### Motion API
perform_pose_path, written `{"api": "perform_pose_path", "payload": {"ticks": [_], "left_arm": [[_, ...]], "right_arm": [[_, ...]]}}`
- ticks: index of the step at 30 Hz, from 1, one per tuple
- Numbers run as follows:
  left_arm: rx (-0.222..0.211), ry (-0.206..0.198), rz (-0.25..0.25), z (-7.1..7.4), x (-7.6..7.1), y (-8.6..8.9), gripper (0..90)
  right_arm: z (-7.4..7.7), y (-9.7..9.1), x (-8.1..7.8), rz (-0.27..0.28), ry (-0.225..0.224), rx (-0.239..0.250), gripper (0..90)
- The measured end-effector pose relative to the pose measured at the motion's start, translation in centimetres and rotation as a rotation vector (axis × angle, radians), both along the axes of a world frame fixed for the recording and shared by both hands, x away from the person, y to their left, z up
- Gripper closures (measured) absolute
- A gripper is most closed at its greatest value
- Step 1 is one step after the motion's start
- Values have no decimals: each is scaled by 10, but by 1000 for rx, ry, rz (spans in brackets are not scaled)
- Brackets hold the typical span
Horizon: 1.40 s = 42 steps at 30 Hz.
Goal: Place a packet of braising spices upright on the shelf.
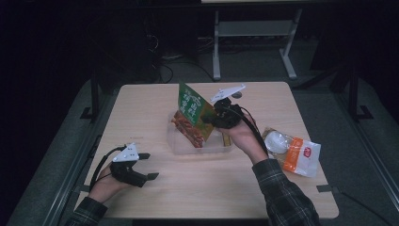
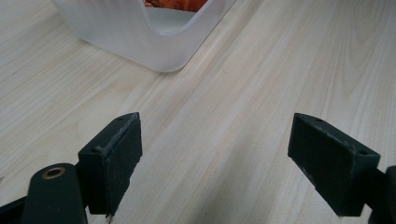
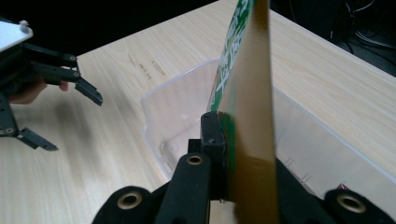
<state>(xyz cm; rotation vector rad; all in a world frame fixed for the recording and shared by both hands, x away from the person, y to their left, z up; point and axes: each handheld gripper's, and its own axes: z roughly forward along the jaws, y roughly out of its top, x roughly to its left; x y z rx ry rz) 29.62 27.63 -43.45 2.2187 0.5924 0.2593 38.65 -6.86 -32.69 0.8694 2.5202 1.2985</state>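
From above, my right tongs (image 1: 212, 114) grip the green snack pouch (image 1: 192, 115), its lower end dipping into the clear bin (image 1: 200, 146) — contents hard to read. Left view: my left tongs (image 2: 215, 158) gape over bare worktop (image 2: 243, 84), the bin ahead, cut off. Right view: pads pinch the pouch edge-on above the bin.

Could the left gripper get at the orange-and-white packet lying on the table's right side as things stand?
Probably not directly: the left gripper, open, sits at the near left, with the right gripper's forearm and the clear bin between it and the orange-and-white packet.
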Motion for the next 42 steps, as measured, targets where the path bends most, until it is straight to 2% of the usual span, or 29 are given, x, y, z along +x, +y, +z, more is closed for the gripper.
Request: {"api": "perform_pose_path", "payload": {"ticks": [11,18,22,25,27,30,33,34,42], "left_arm": [[26,-6,-20,-2,1,-4,173],[19,2,-18,-3,1,-5,173],[26,7,-21,-4,2,-5,172],[22,11,-20,-4,3,-6,171],[24,12,-16,-4,3,-6,167],[17,22,-6,-4,5,-5,156],[13,28,-1,-4,5,-6,150],[1,30,8,-5,5,-6,150],[-4,42,6,-6,6,-7,140]], "right_arm": [[0,14,6,10,-7,3,884],[1,21,13,20,-20,11,866],[2,24,13,16,-12,14,844],[2,24,12,23,-20,17,792],[2,23,10,16,-13,24,708],[0,21,7,20,-27,29,591],[-1,19,3,27,-21,34,521],[-1,18,2,29,-16,39,499],[-4,6,-12,41,-27,31,391]]}}
